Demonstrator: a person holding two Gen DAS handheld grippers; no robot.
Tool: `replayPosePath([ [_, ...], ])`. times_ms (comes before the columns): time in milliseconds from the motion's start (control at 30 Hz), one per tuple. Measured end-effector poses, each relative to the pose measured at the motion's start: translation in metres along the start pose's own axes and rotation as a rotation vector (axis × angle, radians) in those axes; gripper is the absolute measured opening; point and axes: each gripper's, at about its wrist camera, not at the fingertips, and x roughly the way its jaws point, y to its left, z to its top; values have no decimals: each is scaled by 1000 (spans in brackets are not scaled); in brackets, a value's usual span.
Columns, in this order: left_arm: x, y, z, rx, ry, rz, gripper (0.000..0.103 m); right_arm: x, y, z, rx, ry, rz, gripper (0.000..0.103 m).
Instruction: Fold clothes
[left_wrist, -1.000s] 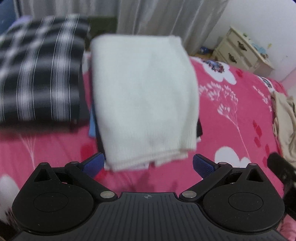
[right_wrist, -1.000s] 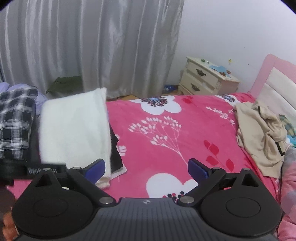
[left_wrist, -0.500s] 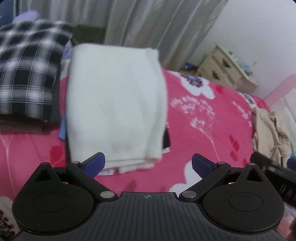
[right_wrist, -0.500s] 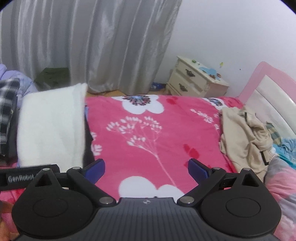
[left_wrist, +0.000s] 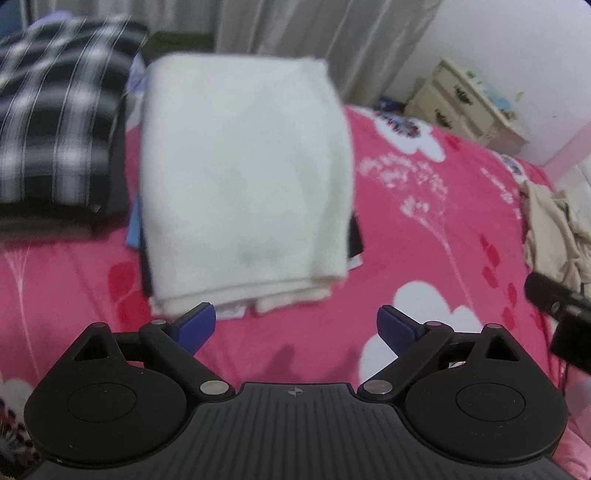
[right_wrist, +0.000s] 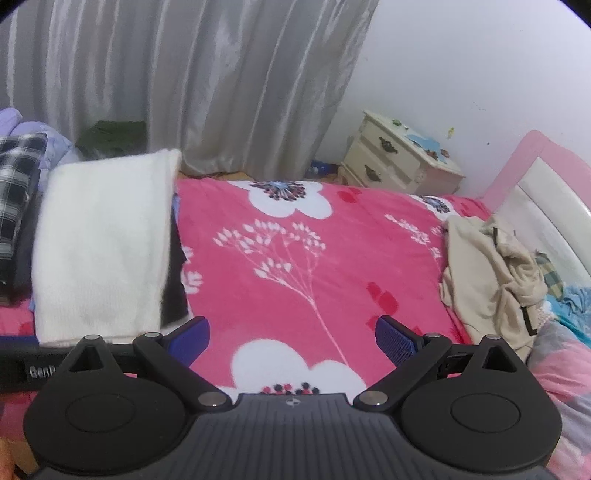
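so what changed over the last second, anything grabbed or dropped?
Nothing grabbed or let go. The left gripper shifted a little over the folded white knit garment; its jaws have just been closing slightly, still wide, nothing between them. The right gripper swung slightly toward the headboard side, open and empty. The white garment on its stack, the black-and-white plaid folded garment and the crumpled beige garment stayed put.

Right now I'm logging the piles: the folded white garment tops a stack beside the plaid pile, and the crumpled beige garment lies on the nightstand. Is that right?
One detail is wrong. The beige garment lies on the pink bedspread near the headboard, not on the nightstand; the right wrist view shows it. The white garment does top a stack beside the plaid pile.
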Motion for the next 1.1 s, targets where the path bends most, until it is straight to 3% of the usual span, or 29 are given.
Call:
replayPosePath([
  [300, -6, 18, 6, -66, -22, 27, 97, 6, 15, 8, -17, -2, 44, 99],
  [633, 10, 30, 3, -83, 47, 80, 97, 17, 15, -3, 36, 25, 69, 99],
  [1100, 8, 34, 7, -87, 25, 90, 97, 9, 29, 14, -46, -37, 89, 99],
])
